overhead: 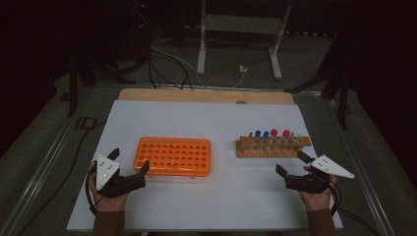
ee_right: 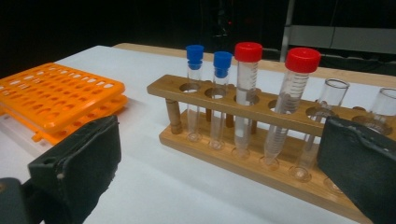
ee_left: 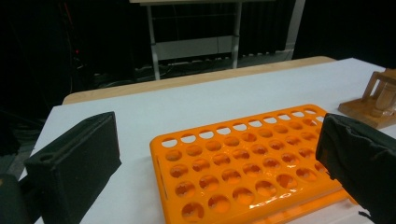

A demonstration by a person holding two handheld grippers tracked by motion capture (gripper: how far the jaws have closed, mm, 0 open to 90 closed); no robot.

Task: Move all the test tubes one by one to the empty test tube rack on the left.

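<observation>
While waiting low over the white table with nothing held, easy to misjudge the first reach.

Left gripper: jaws wide apart, empty, just beside the near left corner of the orange rack; touching or not, cannot tell. Right gripper: jaws also wide apart, empty, just in front of the right end of the wooden rack. Standing in that wooden rack, in one row: two blue-capped tubes, two red-capped tubes, then uncapped tubes. Orange rack well apart from it, to the left, all holes empty.

Possible trouble, judged from here:

- Going in with jaws so wide between tubes standing so close, and knocking a neighbour, most likely an uncapped one.
- Closing too low and pinching the wooden top bar together with the tube.
- Pulling a tube out slanted instead of straight up, so dragging or tipping the whole wooden rack; the second red-capped tube already leaning a little.
- Squeezing a smooth round tube off centre and letting it slip or turn.
- Pushing the light orange rack with the left jaw and sliding it away.
- Missing a small hole in the orange rack and dropping the tube onto the table.
</observation>
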